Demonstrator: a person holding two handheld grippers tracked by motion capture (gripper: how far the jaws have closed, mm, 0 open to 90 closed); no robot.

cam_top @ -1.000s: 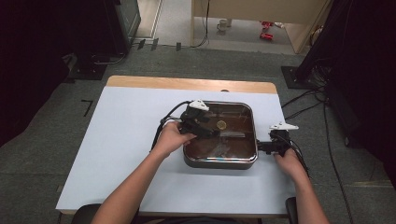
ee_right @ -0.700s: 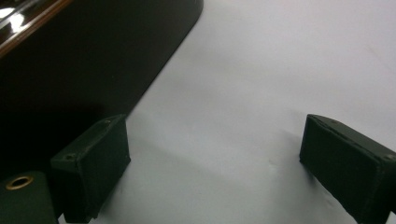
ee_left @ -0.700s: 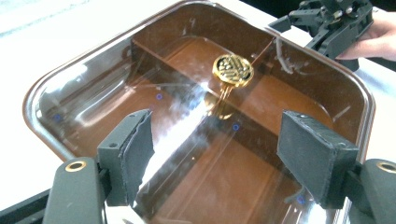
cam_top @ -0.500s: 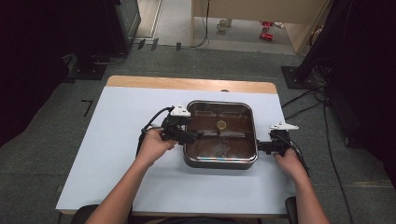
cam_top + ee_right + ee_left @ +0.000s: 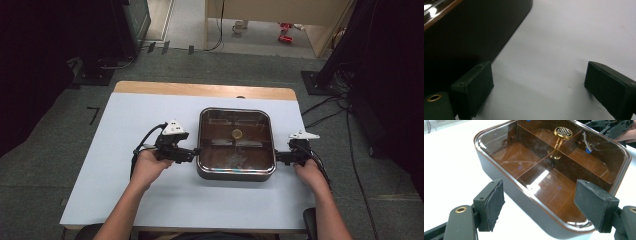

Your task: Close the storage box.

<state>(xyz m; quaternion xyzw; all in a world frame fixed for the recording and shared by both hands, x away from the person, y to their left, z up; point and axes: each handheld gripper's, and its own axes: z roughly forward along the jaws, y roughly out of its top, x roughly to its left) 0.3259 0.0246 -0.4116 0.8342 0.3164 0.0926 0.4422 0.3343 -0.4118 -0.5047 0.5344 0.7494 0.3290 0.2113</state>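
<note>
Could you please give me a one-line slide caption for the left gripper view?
Open left gripper facing a lidded, divided brown box with a gold knob on a white table.

One lidded box (image 5: 236, 172) is counted on the surface (image 5: 125, 200), near its centre. One clear brown lid (image 5: 499, 138) is seen on the box, and one gold knob (image 5: 563, 132) is counted on that lid. Through the lid, four compartments are made out, separated by crossing dividers. Two grippers are counted: one left gripper (image 5: 192, 151) at nine o'clock of the box and one right gripper (image 5: 278, 157) at three o'clock. Two black jaws are counted on each.
</note>
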